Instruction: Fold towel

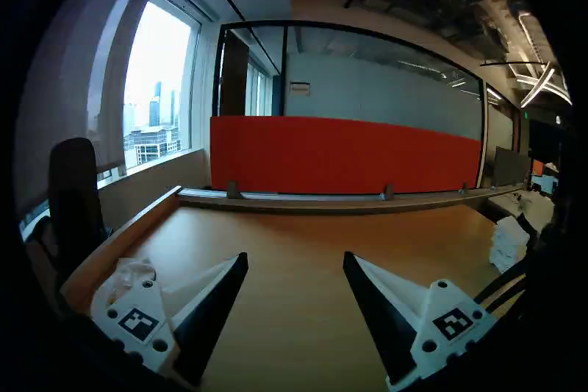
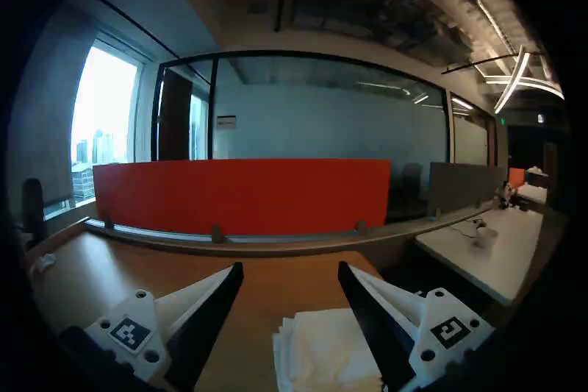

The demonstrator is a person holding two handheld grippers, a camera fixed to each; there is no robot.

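Towel stack (image 2: pixel 323 351), white, folded: at the desk's (image 2: pixel 95 274) right edge, low between the fingers of the right gripper (image 2: pixel 289 267), which gapes wide and grips nothing. Crumpled white cloth (image 1: pixel 131 274): left edge (just beside one finger). Left gripper (image 1: pixel 295 254): spread wide, empty, over bare wood. Red partition (image 1: pixel 338 153): along the far edge

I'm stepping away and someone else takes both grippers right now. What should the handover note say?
Left gripper: open, empty, above the wooden desk.
Right gripper: open, empty, poised at the stack of folded towels.
Crumpled white towel: near the desk's left edge, beside the left gripper.
Done: the stack looks folded.
Left: probably the crumpled towel; spread it, fold it, add it to the stack.
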